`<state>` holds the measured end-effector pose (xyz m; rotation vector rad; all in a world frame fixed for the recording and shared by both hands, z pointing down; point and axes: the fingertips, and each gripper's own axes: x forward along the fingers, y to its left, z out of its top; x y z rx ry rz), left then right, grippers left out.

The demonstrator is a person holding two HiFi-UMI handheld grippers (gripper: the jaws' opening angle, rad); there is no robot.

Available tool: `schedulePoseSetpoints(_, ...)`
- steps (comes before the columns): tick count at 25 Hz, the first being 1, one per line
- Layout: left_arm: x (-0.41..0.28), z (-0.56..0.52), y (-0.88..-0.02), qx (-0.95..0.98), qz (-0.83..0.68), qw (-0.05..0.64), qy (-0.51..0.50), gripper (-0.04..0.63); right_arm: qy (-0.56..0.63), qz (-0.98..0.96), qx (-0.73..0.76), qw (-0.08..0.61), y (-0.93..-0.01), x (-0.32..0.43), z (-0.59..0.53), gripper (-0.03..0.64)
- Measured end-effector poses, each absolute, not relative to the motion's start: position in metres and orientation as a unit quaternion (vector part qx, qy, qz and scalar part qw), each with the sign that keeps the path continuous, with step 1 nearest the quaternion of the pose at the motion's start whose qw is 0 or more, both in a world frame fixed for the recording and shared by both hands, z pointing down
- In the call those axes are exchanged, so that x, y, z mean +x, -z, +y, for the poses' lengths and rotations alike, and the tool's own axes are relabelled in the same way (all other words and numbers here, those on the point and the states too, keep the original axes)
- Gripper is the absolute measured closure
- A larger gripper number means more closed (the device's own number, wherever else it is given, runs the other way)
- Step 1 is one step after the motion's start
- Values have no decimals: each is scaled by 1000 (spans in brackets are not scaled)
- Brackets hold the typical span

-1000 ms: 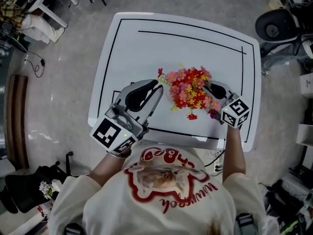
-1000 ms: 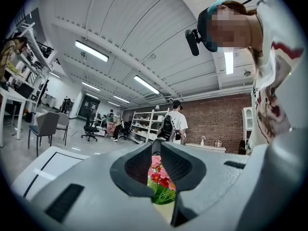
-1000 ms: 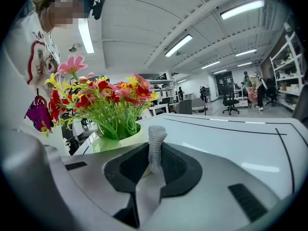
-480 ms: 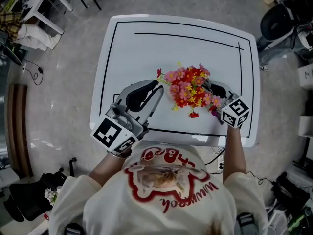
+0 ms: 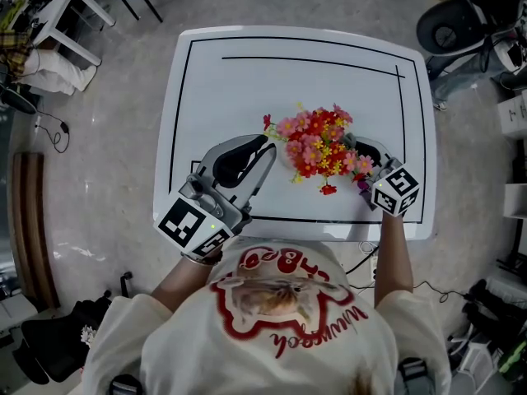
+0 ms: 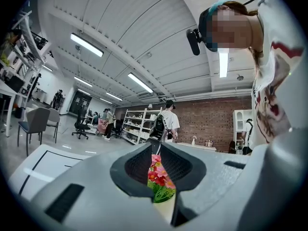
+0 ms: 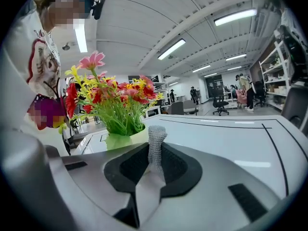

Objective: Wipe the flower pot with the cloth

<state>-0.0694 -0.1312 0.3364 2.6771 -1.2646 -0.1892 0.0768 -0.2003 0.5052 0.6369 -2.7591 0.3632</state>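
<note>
A bunch of red, pink and yellow flowers [image 5: 319, 145] hides its pot from above, near the front of the white table [image 5: 247, 81]. The pale pot [image 7: 122, 139] shows in the right gripper view, just left of the jaws. My right gripper [image 7: 155, 154] is shut on a grey mesh cloth [image 7: 156, 141] that sticks up beside the pot. My left gripper [image 5: 265, 144] lies at the flowers' left side, shut. Flowers [image 6: 159, 176] and pot [image 6: 166, 210] show through its narrow slit. The right gripper [image 5: 357, 146] sits at the flowers' right side, its tips under the blooms.
Black lines frame the tabletop [image 5: 313, 60]. The table's front edge [image 5: 313, 230] runs just behind both grippers. Chairs and a desk [image 5: 74, 15] stand on the floor at the far left. Equipment [image 5: 461, 31] stands at the far right. People and shelves [image 6: 144, 126] show in the background.
Only the head camera's framing has drifted a little. Both grippers and the flowers keep their places.
</note>
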Motion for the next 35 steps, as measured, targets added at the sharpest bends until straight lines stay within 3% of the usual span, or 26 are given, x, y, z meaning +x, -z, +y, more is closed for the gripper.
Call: schedulePoseSetpoints(35, -70, -115, -338, 923, -370, 88, 60, 534, -128, -937, 297, 130, -503, 83, -171, 554)
